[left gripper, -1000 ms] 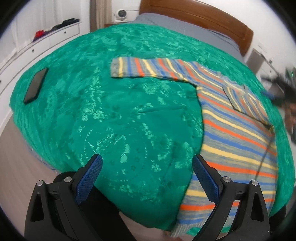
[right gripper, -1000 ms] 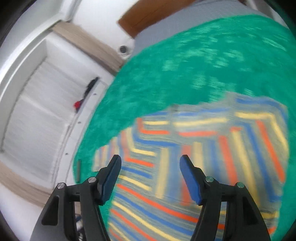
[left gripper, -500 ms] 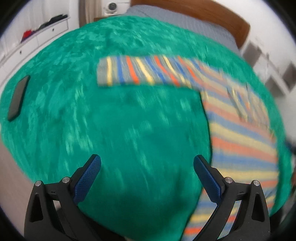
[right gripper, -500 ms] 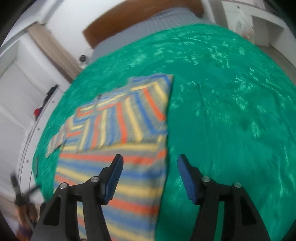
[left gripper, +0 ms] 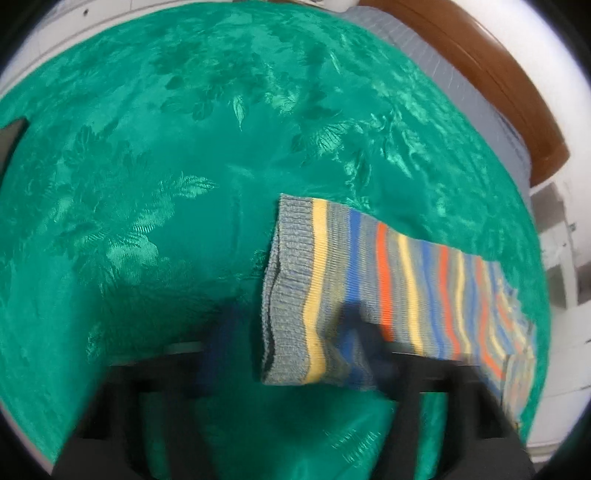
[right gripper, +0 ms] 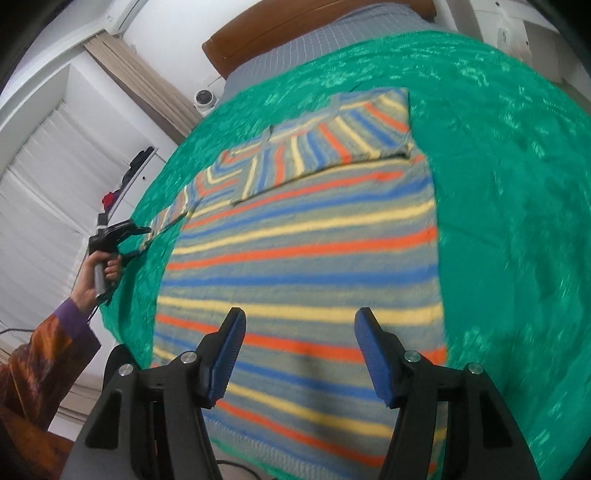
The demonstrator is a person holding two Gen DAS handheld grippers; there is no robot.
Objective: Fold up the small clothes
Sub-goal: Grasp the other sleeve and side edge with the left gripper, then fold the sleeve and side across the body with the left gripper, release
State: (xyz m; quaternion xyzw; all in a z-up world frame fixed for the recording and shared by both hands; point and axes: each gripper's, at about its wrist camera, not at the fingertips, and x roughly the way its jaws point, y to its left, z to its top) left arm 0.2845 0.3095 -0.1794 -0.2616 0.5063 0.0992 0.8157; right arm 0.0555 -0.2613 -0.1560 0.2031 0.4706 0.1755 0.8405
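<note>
One sleeve cuff (left gripper: 291,295) between closing left tool (left gripper: 291,343); right tool (right gripper: 299,354) agape.

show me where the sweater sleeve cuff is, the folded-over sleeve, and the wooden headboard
sweater sleeve cuff (left gripper: 291,236), left wrist view, on its grey ribbed band.
folded-over sleeve (right gripper: 332,144), right wrist view, middle of the sleeve lying across the chest.
wooden headboard (right gripper: 295,26), right wrist view, on its brown face.

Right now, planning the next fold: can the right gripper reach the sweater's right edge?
Probably yes: the right gripper hangs open above the striped sweater, whose right edge lies bare on the bedspread nearby.
</note>
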